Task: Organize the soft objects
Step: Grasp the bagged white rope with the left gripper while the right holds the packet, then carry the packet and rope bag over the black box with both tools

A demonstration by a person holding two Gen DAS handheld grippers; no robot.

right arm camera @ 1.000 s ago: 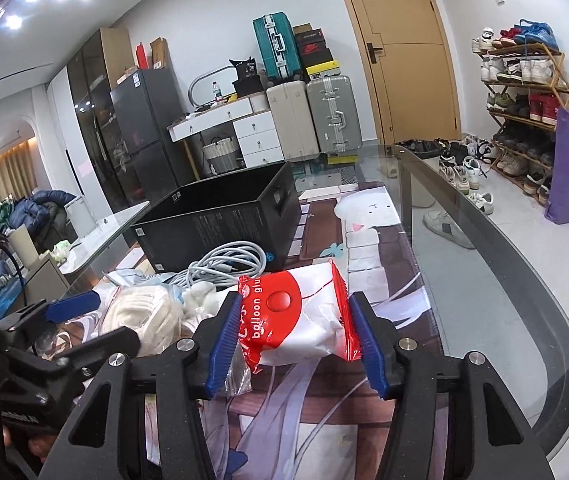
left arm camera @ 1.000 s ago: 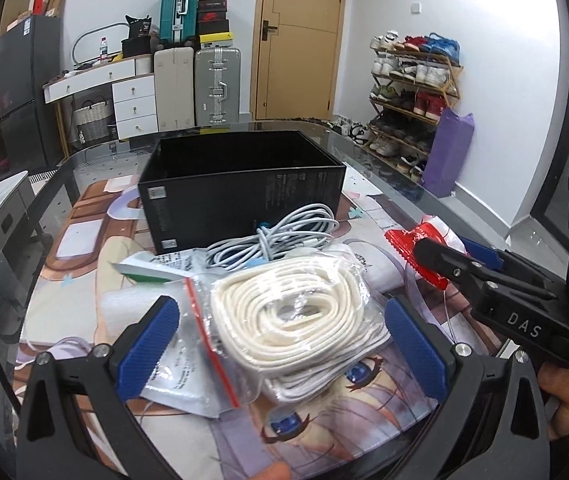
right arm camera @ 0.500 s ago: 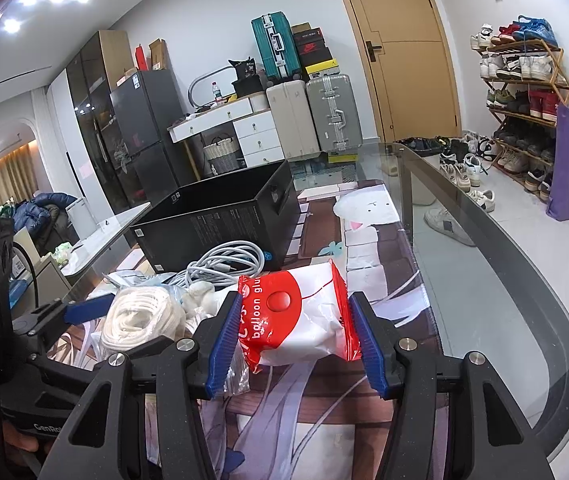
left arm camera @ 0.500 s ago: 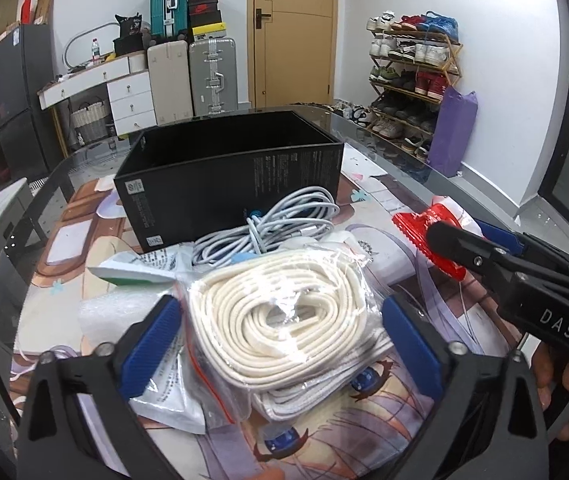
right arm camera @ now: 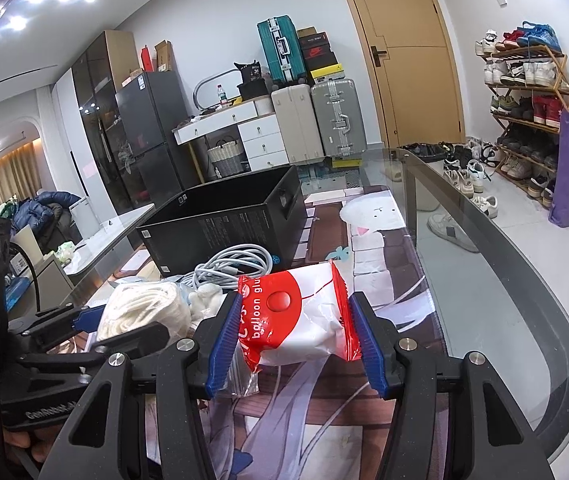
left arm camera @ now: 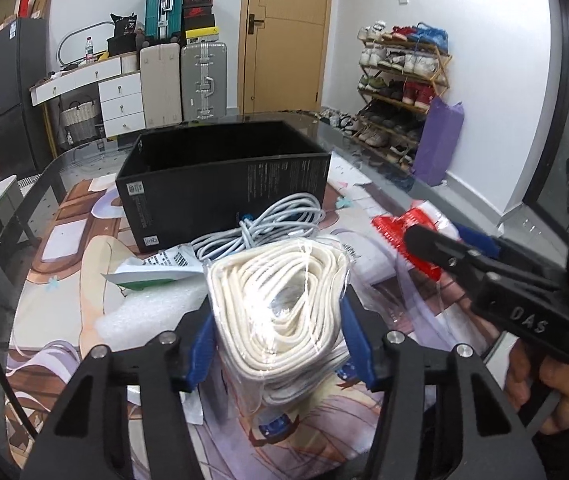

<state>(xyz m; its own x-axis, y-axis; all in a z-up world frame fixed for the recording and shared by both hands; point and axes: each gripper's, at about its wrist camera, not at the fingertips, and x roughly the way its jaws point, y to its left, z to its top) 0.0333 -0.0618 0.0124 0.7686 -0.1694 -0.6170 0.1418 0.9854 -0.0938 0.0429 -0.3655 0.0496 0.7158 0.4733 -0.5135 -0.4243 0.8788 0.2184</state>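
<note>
A clear bag of coiled white cord (left arm camera: 280, 300) lies on the printed table mat, in front of an open black box (left arm camera: 224, 188). My left gripper (left arm camera: 280, 344) is closing on this bag. Its blue pads (left arm camera: 200, 344) press both sides and the coil bulges upward. My right gripper (right arm camera: 296, 340) is shut on a red-and-white "balloon glue" packet (right arm camera: 296, 320), held just above the mat to the right of the cord bag. That packet (left arm camera: 392, 232) also shows in the left wrist view. A grey cable bundle (left arm camera: 276, 220) rests against the box's front wall.
A white foam sheet (left arm camera: 152, 312) and a green-and-white pouch (left arm camera: 152, 272) lie left of the cord bag. The glass table's curved edge (right arm camera: 524, 280) runs along the right. Suitcases, drawers and a shoe rack stand beyond the table.
The left jaws have closed from wide apart onto the cord bag, which is now squeezed narrower and taller. The right gripper and its packet have stayed still.
</note>
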